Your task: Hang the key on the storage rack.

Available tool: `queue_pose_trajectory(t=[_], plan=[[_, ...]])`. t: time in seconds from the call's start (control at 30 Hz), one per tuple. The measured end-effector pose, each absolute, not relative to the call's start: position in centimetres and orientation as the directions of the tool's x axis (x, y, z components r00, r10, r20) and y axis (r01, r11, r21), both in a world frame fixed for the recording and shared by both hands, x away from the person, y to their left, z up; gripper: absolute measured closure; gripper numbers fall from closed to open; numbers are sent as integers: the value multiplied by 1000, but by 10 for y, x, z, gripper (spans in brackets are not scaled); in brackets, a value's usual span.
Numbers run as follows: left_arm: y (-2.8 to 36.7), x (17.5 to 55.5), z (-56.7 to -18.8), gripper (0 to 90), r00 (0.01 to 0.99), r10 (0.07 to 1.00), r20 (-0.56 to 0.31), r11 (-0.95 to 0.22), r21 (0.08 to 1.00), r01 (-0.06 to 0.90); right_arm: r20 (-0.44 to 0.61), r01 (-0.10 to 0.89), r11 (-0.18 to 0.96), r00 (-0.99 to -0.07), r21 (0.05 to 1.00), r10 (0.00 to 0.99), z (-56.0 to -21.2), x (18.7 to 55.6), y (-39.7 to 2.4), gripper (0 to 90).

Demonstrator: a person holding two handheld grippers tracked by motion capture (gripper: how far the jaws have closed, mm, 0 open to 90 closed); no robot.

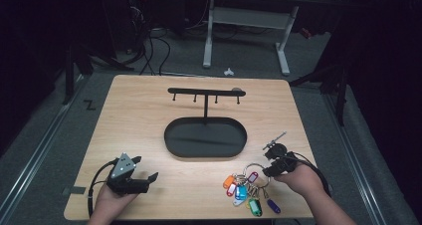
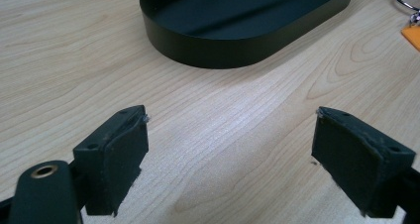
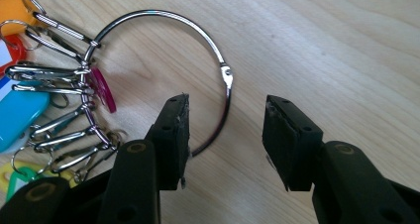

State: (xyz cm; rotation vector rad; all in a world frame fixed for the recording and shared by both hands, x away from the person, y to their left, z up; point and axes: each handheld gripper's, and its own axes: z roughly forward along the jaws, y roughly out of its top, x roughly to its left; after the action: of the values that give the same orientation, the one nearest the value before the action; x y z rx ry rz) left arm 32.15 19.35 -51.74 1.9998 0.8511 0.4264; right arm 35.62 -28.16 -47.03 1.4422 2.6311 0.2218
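- Key ring, a large bright split loop of silver metal [image 3: 163, 45], lies flat on the pale wooden table [image 3: 346, 45] straight ahead of the right gripper [image 3: 225, 135]; its hinged right-hand arc runs down into the gap between the two black jaws, closer to the left one, and no pad presses on it.
- Right gripper's jaws stand partly apart, with only that wire arc and bare wood between them.
- Clipped to the loop's far-left side is a fan of small silver snap hooks and little rings carrying coloured plastic key tags [image 3: 20, 117]: orange at the top, then red, magenta and blue, with yellow and green lowest, just left of the gripper's body.
- From the high view the ring and its tag bunch [image 1: 246, 187] sit just left of the right gripper [image 1: 271, 171], near the table's front right edge, and the tags spread toward the person.
- Nothing lies across the ring's near arc; the tags crowd its opposite side only.
- Left gripper [image 2: 230, 144], well apart on the front left, holds its jaws wide over bare wood, gripping nothing.
- Beyond it, past open tabletop, stands a black oval metal tray [image 2: 218, 53].
- Rising from the tray's back is a black T-shaped rack with small hooks hanging from its crossbar [image 1: 205, 92].
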Motion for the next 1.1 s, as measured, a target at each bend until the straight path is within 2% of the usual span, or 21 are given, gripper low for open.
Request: queue_pose_trajectory(t=[0.1, 0.2, 0.4, 0.57, 0.77, 1.1], plan=[[194, 322, -517, 149, 703, 710, -32, -362, 841, 403, -40, 822, 554, -554, 132, 832, -475, 363, -274, 599], [194, 322, -517, 149, 704, 709, -32, -363, 840, 403, -40, 819, 562, -562, 114, 826, -476, 366, -272, 616], [194, 321, -517, 150, 707, 706, -32, -363, 841, 402, -26, 826, 563, -562, 34, 826, -481, 378, -270, 709], [194, 321, -517, 151, 709, 705, -35, -365, 839, 404, -16, 820, 572, -571, 7, 820, -484, 384, -271, 768], [194, 321, -516, 152, 708, 705, -39, -360, 841, 404, -12, 807, 590, -590, -15, 807, -487, 389, -268, 798], [194, 321, -515, 154, 713, 699, -55, -357, 837, 414, 20, 824, 566, -565, -40, 825, -487, 393, -268, 854]])
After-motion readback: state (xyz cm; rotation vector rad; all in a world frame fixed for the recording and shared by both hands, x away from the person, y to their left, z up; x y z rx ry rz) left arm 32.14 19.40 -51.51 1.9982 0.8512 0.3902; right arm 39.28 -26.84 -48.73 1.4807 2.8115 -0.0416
